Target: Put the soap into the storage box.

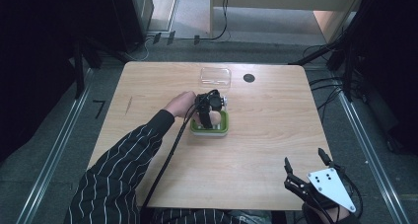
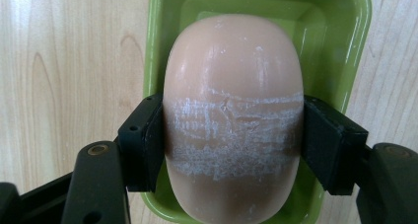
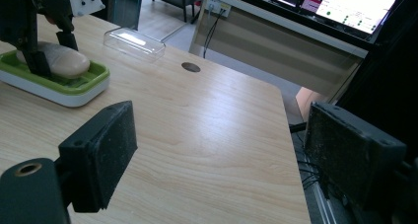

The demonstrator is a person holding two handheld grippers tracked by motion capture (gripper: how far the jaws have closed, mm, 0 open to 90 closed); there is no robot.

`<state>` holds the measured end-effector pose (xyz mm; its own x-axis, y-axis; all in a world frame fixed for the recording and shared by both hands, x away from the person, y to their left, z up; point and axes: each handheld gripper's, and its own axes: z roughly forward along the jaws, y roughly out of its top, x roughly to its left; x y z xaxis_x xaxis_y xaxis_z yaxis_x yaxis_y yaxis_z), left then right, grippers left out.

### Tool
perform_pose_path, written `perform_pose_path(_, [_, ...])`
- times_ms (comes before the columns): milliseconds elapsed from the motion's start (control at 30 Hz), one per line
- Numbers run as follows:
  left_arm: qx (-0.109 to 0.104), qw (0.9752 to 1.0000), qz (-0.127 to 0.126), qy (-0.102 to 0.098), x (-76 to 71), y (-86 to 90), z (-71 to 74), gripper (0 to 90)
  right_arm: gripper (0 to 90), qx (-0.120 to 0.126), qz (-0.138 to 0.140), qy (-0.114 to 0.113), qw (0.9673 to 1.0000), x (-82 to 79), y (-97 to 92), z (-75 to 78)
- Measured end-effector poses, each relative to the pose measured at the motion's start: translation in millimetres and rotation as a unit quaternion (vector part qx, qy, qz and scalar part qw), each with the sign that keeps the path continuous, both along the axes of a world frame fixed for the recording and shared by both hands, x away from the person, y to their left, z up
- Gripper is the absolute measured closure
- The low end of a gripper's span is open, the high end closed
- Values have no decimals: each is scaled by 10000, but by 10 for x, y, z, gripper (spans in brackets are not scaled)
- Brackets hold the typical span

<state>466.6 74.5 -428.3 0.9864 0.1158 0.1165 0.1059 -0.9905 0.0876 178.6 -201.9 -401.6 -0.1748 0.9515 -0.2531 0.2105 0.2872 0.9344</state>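
A pale pink bar of soap lies in a green soap dish with a white base, near the middle of the wooden table. My left gripper points down over the dish and is shut on the soap, its black pads pressing both long sides across a scuffed white band. In the right gripper view the soap and dish sit at the far left under the left gripper. My right gripper stands open at the table's near right corner, nothing between its pads.
A clear plastic lid lies beyond the dish toward the far edge, with a round black cable hole to its right. The lid and hole also show in the right gripper view. A striped sleeve reaches in from the lower left.
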Motion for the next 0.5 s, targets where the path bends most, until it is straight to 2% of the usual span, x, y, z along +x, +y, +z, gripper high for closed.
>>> perform_pose_path(133, [44, 10000, -24, 36, 6, -13, -14, 335, 134, 10, -6, 6, 10000, -1, 1, 0])
perform_pose_path(200, [-5, 10000, -10, 94, 7, -12, -22, 334, 134, 23, -13, 15, 10000, -3, 2, -1])
perform_pose_path(500, [-32, 9999, -113, 63, 8, -22, -66, 334, 134, 9, -8, 11, 10000, -2, 1, -1])
